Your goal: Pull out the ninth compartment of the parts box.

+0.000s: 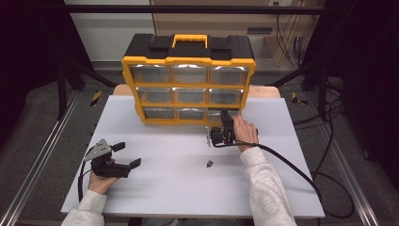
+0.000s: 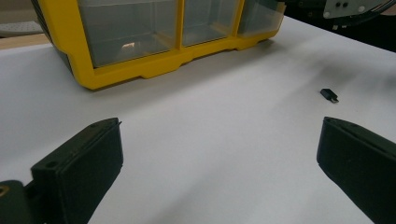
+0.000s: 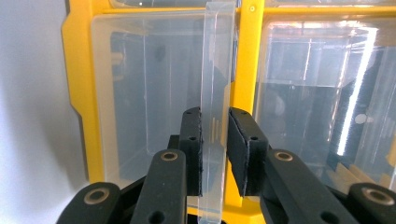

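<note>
Right gripper (image 1: 229,118) at 1 o'clock of the white tabletop (image 1: 188,188) in the high view, jaws against the bottom-right clear drawer (image 1: 229,114) of the yellow-and-black organizer (image 1: 188,77) standing at 12 o'clock. Left gripper (image 1: 126,155) down at 8 o'clock, jaws spread apart, nothing between them. Small black part (image 1: 210,164) lying loose near centre, well apart from both.

From the left gripper view: left gripper (image 2: 219,154) wide open over bare tabletop (image 2: 210,140), organizer (image 2: 140,65) at 11 o'clock, small black part (image 2: 329,95) at 2 o'clock.

From the right gripper view: right gripper (image 3: 215,149) clamped on the drawer's clear pull tab (image 3: 215,84), pads pressing both faces, tab standing on edge from 6 to 12 o'clock, yellow frame (image 3: 246,60) just behind.
</note>
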Action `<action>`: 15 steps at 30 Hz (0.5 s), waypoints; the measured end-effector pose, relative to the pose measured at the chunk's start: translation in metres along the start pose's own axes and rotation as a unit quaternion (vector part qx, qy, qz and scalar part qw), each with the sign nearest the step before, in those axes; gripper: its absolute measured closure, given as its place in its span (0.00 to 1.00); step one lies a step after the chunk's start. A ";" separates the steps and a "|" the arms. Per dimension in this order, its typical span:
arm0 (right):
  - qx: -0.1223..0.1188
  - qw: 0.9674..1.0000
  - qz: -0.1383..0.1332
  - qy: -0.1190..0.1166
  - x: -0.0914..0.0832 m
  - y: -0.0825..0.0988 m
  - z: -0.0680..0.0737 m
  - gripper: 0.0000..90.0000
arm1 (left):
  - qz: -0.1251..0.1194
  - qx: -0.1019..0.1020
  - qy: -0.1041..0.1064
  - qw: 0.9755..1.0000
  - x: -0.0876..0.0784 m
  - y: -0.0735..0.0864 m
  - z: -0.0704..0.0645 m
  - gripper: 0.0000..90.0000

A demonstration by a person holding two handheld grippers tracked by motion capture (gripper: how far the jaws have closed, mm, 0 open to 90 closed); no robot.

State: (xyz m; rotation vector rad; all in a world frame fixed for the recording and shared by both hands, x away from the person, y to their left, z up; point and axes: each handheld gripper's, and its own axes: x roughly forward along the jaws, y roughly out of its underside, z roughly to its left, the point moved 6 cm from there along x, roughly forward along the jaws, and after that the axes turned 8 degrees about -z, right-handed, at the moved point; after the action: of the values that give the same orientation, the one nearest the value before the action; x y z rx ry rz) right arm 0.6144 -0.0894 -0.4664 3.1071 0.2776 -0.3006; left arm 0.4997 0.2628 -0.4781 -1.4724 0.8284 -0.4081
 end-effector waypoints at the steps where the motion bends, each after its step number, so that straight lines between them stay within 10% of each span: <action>1: 0.001 1.000 -0.001 0.000 -0.001 0.000 0.000 0.85 | -0.001 0.000 0.000 1.000 0.000 0.000 0.000 0.00; 15: 0.006 1.000 -0.005 -0.006 -0.012 -0.002 0.001 0.85 | -0.002 0.001 -0.001 1.000 -0.001 -0.001 0.000 0.00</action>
State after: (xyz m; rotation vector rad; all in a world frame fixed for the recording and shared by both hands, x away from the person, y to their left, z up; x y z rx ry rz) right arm 0.6019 -0.0894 -0.4650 3.1151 0.2932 -0.3232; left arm 0.4996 0.2632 -0.4773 -1.4726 0.8235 -0.4112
